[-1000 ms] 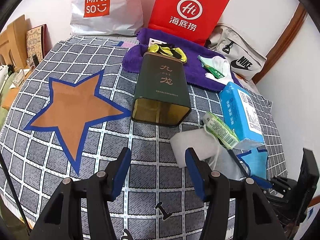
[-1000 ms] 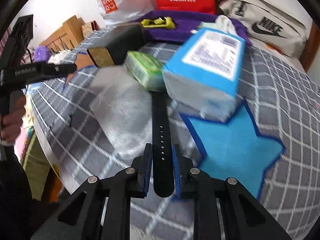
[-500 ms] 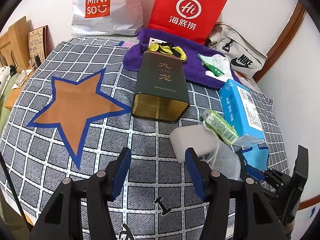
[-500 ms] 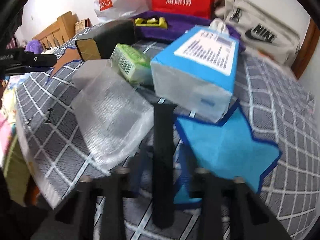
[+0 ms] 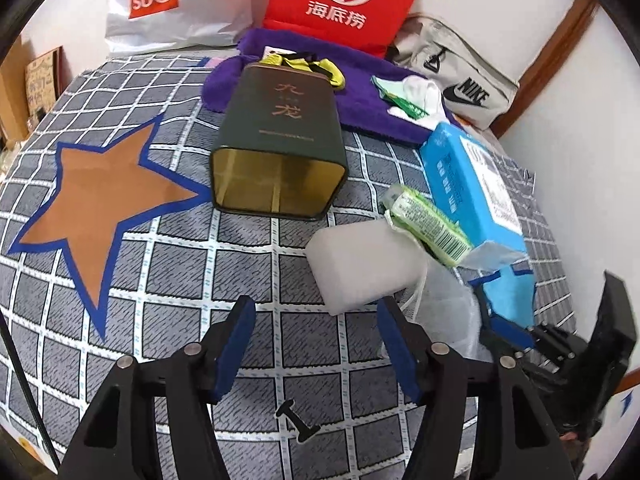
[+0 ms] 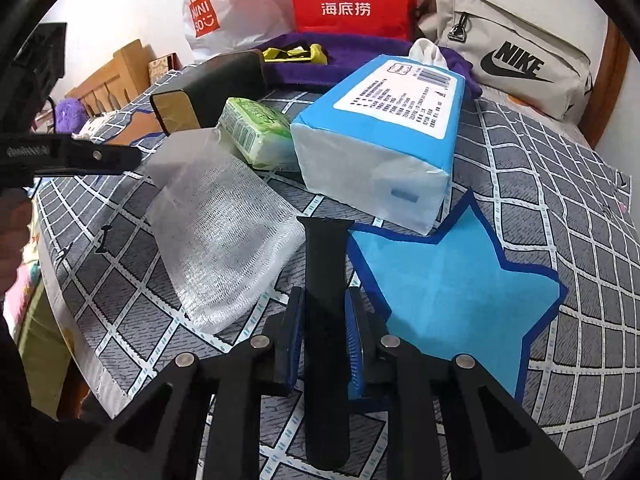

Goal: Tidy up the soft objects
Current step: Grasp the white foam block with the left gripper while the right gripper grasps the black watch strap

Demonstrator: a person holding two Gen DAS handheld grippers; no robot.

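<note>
Left tongs (image 5: 316, 344) are opening over bare bedcover, gripping nothing; right tongs (image 6: 323, 332) clamp a black strap (image 6: 325, 256).

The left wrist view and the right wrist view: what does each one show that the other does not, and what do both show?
Only the left wrist view shows the whole brown star and the left gripper, jaws opening, nothing between them. Only the right wrist view shows the black strap clamped in the right gripper and the whole blue star. Both show the green tin, white mesh bag, green packet and blue tissue pack.
</note>
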